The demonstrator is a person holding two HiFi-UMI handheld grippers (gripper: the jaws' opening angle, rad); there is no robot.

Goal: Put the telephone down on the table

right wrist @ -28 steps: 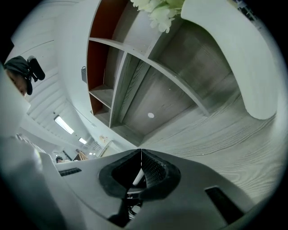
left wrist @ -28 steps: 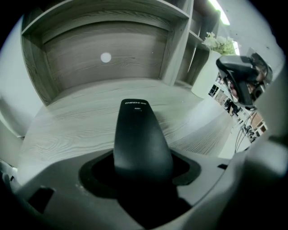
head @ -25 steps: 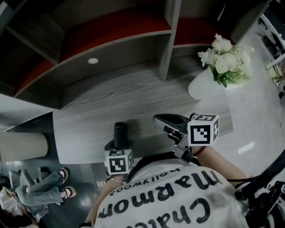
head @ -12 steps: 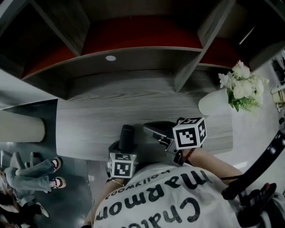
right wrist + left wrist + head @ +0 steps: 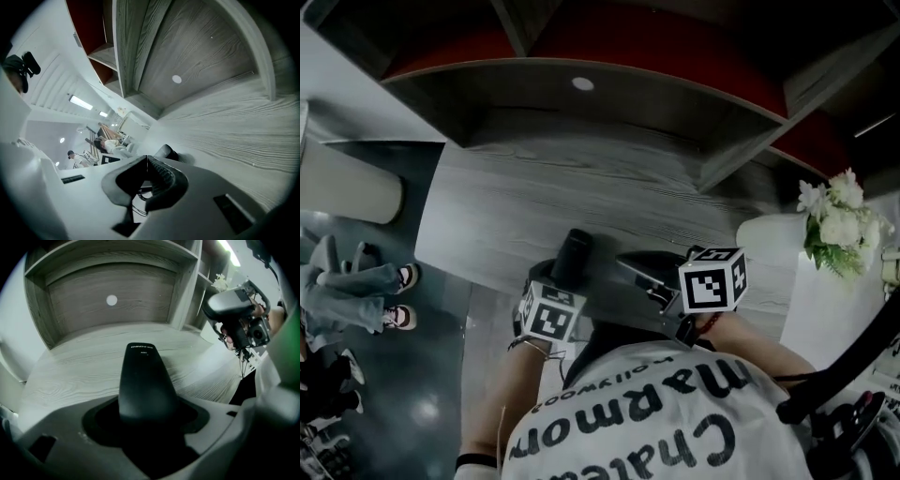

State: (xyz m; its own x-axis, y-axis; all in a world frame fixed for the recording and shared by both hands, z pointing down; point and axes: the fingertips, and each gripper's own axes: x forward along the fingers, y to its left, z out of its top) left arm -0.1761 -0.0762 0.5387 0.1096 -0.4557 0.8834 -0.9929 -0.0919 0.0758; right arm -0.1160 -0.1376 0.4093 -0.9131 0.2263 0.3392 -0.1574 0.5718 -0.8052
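Left gripper view, nearest item: left tongs (image 5: 145,427), part open and clamped on the lower end of the telephone (image 5: 144,380), a black handset that juts forward and down over the table (image 5: 70,366). Head view puts the handset above the table's near edge. Whether its tip touches the wood cannot be made out; probably not yet.

Right gripper view: right tongs (image 5: 146,174), closed tip to tip, nothing held, just beside the handset on its right.

Beyond: grey wood-grain table top; curved shelf unit (image 5: 609,84) at the back; white flowers (image 5: 836,217) at far right, well apart.

Hazards, as judged:
- Release this close to the edge may let the handset tip back off the table toward the person.
- Release from the steep tilt, tip first, may let it topple and slide.
- The right tongs, being so near, may knock the handset as the left tongs open.
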